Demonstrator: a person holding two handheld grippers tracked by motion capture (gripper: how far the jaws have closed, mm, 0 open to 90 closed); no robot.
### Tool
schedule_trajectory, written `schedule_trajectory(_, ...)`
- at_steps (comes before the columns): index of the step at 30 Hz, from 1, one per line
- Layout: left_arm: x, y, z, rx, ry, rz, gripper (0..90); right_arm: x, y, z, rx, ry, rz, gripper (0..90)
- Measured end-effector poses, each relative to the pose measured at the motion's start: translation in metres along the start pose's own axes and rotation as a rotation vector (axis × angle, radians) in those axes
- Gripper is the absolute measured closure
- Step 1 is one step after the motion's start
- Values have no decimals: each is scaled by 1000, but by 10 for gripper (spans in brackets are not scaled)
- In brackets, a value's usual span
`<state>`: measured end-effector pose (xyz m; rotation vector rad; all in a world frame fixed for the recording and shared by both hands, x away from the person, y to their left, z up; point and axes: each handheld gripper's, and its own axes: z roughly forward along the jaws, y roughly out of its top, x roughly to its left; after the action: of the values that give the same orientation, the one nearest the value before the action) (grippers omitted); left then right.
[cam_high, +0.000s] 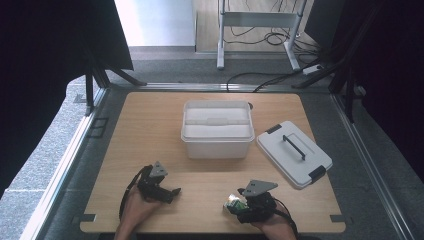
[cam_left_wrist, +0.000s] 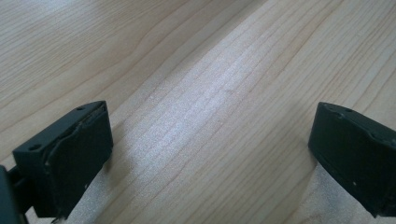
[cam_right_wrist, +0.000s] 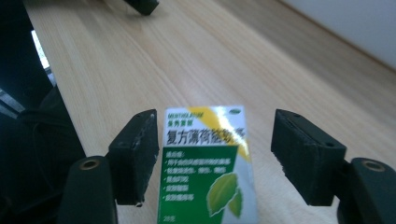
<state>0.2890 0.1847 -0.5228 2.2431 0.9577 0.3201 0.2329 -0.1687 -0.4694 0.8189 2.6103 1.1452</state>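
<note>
A small green, white and yellow medicine box (cam_right_wrist: 205, 172) lies flat on the wooden table (cam_high: 150, 130) between the jaws of my right gripper (cam_right_wrist: 215, 149). The left pad stands close beside the box and a gap shows between the box and the right pad, so the jaws are open. From above, the box (cam_high: 231, 202) sits at the tip of the right gripper (cam_high: 239, 204) near the front edge. My left gripper (cam_high: 172, 192) rests low at the front left, its jaws (cam_left_wrist: 210, 154) wide open over bare wood.
A white open bin (cam_high: 217, 129) stands at the middle of the table. Its grey-white lid (cam_high: 294, 153) with a dark handle lies flat to the right of it. The tip of the left gripper (cam_right_wrist: 142, 5) shows far off in the right gripper view.
</note>
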Motion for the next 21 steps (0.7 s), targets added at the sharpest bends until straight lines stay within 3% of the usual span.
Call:
schedule_trajectory(9, -1, 1, -2, 1, -2, -4, 13, -20, 5, -6, -21, -35, 40, 268)
schedule_trajectory(14, -3, 7, -7, -26, -20, -6, 13, -33, 6, -8, -40, -65, 60, 253)
schedule_trajectory(21, -1, 32, -13, -50, -43, 16, 0, -55, 14, -5, -55, -109, 82, 202)
